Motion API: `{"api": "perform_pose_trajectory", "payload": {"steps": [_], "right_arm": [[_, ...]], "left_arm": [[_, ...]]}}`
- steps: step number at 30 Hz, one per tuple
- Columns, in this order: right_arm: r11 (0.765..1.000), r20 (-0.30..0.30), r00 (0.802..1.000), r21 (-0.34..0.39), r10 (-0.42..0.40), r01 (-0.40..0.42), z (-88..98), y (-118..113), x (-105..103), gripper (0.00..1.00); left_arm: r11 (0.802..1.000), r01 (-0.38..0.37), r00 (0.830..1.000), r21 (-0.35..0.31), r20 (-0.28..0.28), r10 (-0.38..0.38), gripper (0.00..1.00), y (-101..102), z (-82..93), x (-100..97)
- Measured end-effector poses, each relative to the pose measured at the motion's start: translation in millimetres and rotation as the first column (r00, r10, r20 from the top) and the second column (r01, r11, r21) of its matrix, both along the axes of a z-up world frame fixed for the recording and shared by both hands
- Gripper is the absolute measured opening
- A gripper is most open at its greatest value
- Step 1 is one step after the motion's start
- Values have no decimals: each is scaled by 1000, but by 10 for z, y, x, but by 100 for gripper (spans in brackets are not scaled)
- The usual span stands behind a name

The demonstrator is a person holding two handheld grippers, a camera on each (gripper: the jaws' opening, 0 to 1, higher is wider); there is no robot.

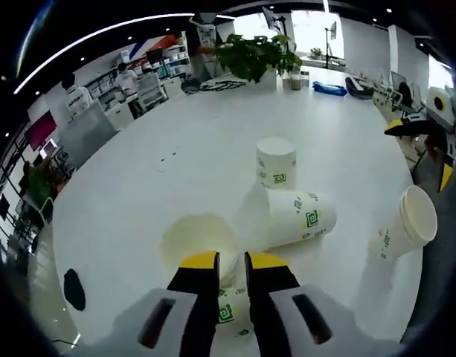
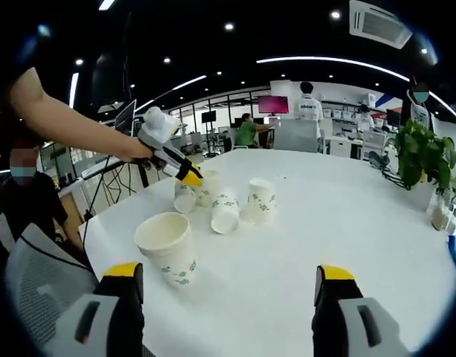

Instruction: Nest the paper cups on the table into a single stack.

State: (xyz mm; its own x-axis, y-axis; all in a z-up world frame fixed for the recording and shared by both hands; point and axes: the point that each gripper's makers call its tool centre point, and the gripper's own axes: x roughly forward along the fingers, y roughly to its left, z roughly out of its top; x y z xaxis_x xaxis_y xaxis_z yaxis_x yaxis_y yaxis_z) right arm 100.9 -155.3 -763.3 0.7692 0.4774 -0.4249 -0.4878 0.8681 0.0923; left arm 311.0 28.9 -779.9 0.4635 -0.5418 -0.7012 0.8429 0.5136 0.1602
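Several white paper cups with green logos are on the white table (image 1: 138,201). My left gripper (image 1: 233,262) is shut on the rim of one cup (image 1: 199,239), whose mouth faces the camera. Beyond it, one cup lies on its side (image 1: 298,217) and another stands upside down (image 1: 276,162). An upright cup (image 1: 406,223) stands near the table's right edge. In the right gripper view, my right gripper (image 2: 228,279) is open wide, with the upright cup (image 2: 168,249) just ahead of its left jaw. The left gripper (image 2: 187,175) holds its cup (image 2: 184,199) by the group, next to the lying cup (image 2: 225,212) and the upturned cup (image 2: 261,199).
A potted plant (image 1: 254,56) and small items sit at the table's far end. A person's arm (image 2: 64,123) reaches in from the left, and a chair (image 2: 34,275) stands at the near left corner. People are at desks in the background.
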Motion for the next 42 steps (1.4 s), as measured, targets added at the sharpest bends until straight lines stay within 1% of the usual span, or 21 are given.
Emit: {"api": "perform_pose_trajectory", "payload": {"steps": [1, 3, 5, 9, 15, 29, 35, 39, 42], "right_arm": [[1000, -2, 1000, -1, -3, 3, -4, -7, 1, 96], [1000, -4, 1000, -2, -6, 6, -9, -15, 3, 96], [1000, -5, 1000, -3, -10, 10, -11, -22, 5, 96], [1000, -7, 1000, -3, -14, 14, -14, -29, 9, 95], [1000, -8, 1000, -3, -12, 12, -34, -41, 13, 95], [1000, 0, 1000, 4, -10, 10, 8, -22, 9, 95], [1000, 6, 1000, 5, -8, 8, 17, -19, 11, 95], [1000, 9, 1000, 8, -5, 5, 28, -8, 10, 95], [1000, 11, 1000, 9, 0, 0, 39, 8, 4, 95]], "left_arm": [[1000, 2, 1000, 2, -3, -2, 9, -8, -15, 34], [1000, 2, 1000, 4, -4, -2, 7, -6, -12, -3], [1000, 0, 1000, 2, -8, 0, 5, -24, -20, 29], [1000, 5, 1000, 0, -14, -5, 0, -44, -14, -1], [1000, 3, 1000, 5, -11, -3, 0, 2, -20, 50], [1000, -11, 1000, 5, 24, 11, 0, 82, 69, 121], [1000, -6, 999, 7, 34, 6, 0, 56, 122, 71], [1000, -8, 999, 3, 38, 7, 0, 60, 141, 74], [1000, -7, 999, -1, 42, 7, 0, 58, 186, 24]]}}
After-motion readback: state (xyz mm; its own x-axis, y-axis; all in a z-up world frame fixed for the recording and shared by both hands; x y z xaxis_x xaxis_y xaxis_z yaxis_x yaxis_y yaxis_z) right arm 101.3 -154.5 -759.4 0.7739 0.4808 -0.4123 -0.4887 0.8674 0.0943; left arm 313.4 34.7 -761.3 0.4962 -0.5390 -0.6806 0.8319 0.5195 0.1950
